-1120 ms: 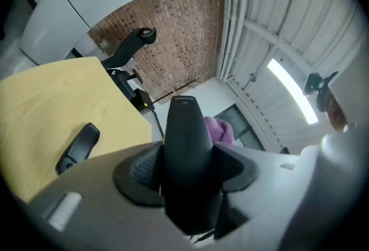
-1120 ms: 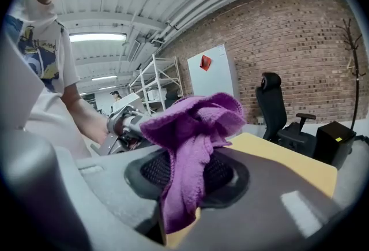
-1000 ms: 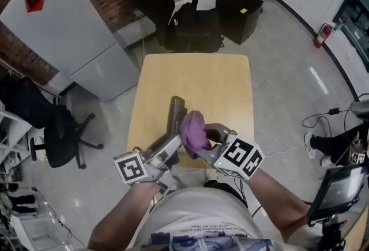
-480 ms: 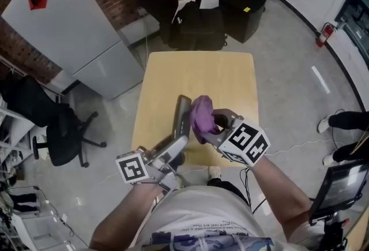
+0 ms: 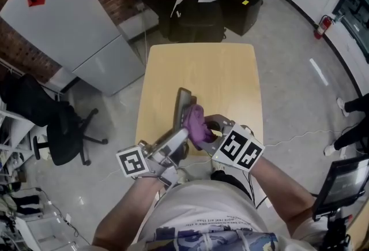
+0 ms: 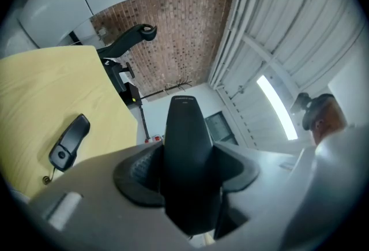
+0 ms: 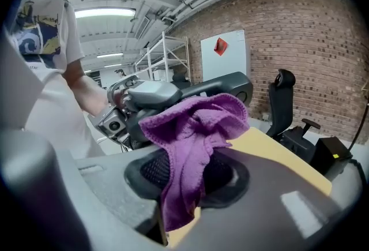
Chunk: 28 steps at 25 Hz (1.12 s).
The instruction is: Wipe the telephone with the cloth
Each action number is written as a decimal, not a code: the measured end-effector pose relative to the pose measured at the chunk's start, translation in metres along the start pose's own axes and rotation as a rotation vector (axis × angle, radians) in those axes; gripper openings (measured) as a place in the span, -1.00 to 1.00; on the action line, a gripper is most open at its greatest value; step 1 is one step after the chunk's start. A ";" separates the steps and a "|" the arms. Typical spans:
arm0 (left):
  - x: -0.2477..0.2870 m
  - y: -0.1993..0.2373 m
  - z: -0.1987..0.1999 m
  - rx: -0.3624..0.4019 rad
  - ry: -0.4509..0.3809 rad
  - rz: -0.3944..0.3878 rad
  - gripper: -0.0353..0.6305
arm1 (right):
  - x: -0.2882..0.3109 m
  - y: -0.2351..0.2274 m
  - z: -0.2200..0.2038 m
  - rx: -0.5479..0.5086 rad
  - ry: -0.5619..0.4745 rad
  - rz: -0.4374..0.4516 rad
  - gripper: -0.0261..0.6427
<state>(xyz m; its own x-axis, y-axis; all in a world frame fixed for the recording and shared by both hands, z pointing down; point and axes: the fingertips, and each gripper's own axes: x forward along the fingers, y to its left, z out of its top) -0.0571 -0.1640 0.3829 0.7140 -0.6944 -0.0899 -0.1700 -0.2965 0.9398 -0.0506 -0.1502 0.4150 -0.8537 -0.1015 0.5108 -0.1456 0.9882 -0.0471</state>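
left claw [image 6: 187, 178] is clamped on the lower end of a slim dark-grey plastic telephone [image 6: 185, 140], w/ both jaws tight on its sides. the phone sticks out ahead of the claw, tilted up over the light wooden tabletop [image 5: 219, 77]. right claw [image 7: 187, 178] is shut on a crumpled purple microfibre cloth [image 7: 193, 126]. the cloth bulges up & ahead of its jaws, its front against the phone just fwd of the left claw's tips. the 2 claws sit close, side by side. a small black handset-shaped piece [image 6: 69, 141] lies flat on the tabletop, left of the left claw.
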 end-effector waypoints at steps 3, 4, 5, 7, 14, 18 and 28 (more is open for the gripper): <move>-0.004 0.003 0.001 0.007 0.000 0.008 -0.14 | -0.002 0.008 -0.006 -0.051 0.045 -0.006 -0.59; -0.005 0.003 0.002 0.010 0.002 0.007 -0.14 | -0.003 0.013 -0.008 -0.074 0.064 -0.003 -0.59; -0.006 0.003 0.003 0.011 0.005 0.005 -0.14 | -0.003 0.019 -0.009 -0.089 0.079 0.004 -0.59; -0.009 0.001 0.005 0.016 0.016 -0.002 -0.14 | -0.002 0.028 -0.010 -0.102 0.098 0.016 -0.59; -0.015 0.001 -0.009 0.018 0.067 -0.022 -0.14 | -0.005 -0.012 -0.008 -0.024 0.095 -0.140 -0.59; -0.019 0.004 -0.014 0.034 0.081 0.000 -0.14 | -0.005 -0.019 -0.005 -0.058 0.147 -0.195 -0.59; -0.032 0.017 -0.004 0.016 0.064 0.059 -0.14 | 0.027 0.042 -0.016 -0.126 0.254 -0.134 -0.58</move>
<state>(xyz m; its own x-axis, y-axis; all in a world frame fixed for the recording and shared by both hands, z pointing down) -0.0805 -0.1445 0.4033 0.7440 -0.6681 -0.0127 -0.2237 -0.2669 0.9374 -0.0720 -0.1094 0.4403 -0.6766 -0.2154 0.7042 -0.1720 0.9760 0.1334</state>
